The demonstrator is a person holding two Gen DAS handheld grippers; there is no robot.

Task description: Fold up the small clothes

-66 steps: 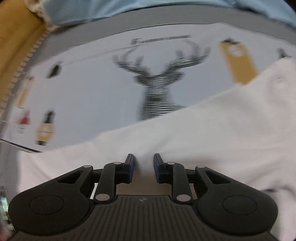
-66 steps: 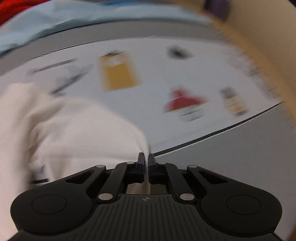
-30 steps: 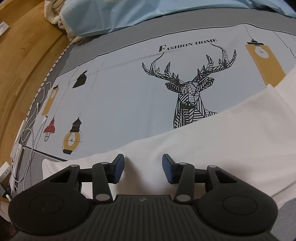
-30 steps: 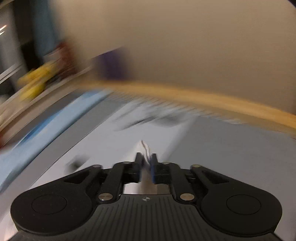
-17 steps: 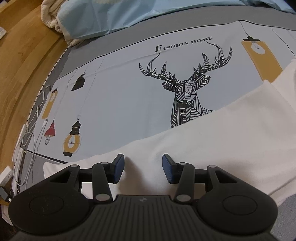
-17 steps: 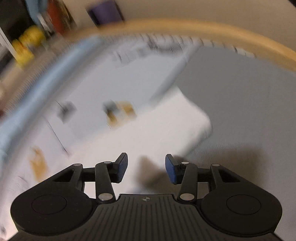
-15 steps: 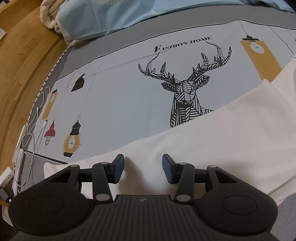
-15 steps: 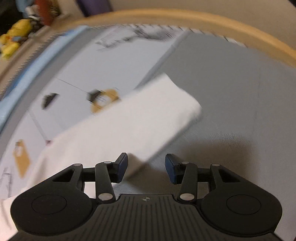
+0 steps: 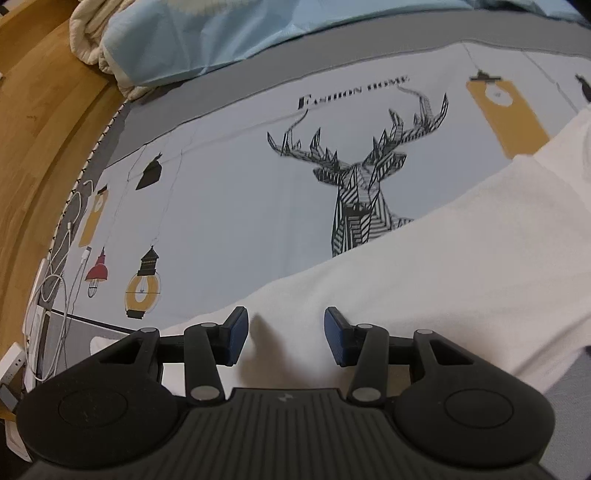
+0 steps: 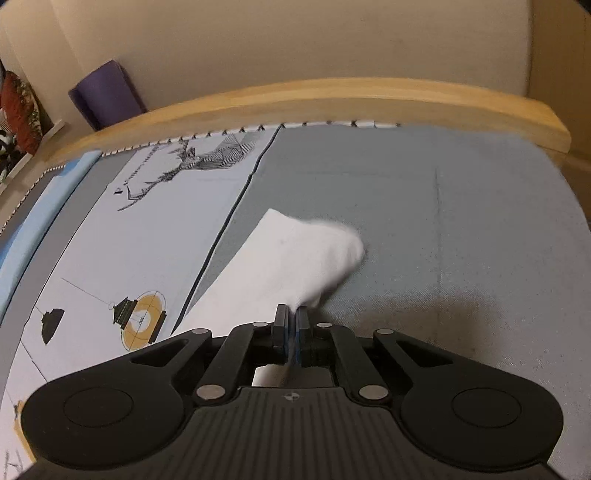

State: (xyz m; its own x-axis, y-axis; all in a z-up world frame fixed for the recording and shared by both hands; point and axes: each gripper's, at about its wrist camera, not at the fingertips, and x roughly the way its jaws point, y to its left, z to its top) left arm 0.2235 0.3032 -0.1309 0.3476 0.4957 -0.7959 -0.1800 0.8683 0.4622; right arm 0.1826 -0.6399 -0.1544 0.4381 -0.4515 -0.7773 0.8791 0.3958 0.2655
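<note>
A white garment (image 9: 443, 266) lies flat on the printed bedsheet, stretching from the lower left to the right edge of the left wrist view. My left gripper (image 9: 286, 325) hovers over its near edge, open, with cloth under the gap and neither pad pressing on it. In the right wrist view a narrow end of the white garment (image 10: 288, 258) lies across the grey part of the sheet. My right gripper (image 10: 291, 314) is closing, and its blue pads pinch the near edge of that cloth.
The sheet carries a deer print (image 9: 354, 177) and lantern drawings. A light blue blanket (image 9: 221, 33) is bunched at the far side. A wooden bed frame (image 9: 37, 110) and white cables (image 9: 62, 258) run along the left. A wooden rail (image 10: 332, 96) and a purple roll (image 10: 103, 92) lie beyond the grey sheet (image 10: 461, 221).
My right gripper swung down onto the garment's end, opened, then shut on its near edge. The left gripper stayed open in the same place.
</note>
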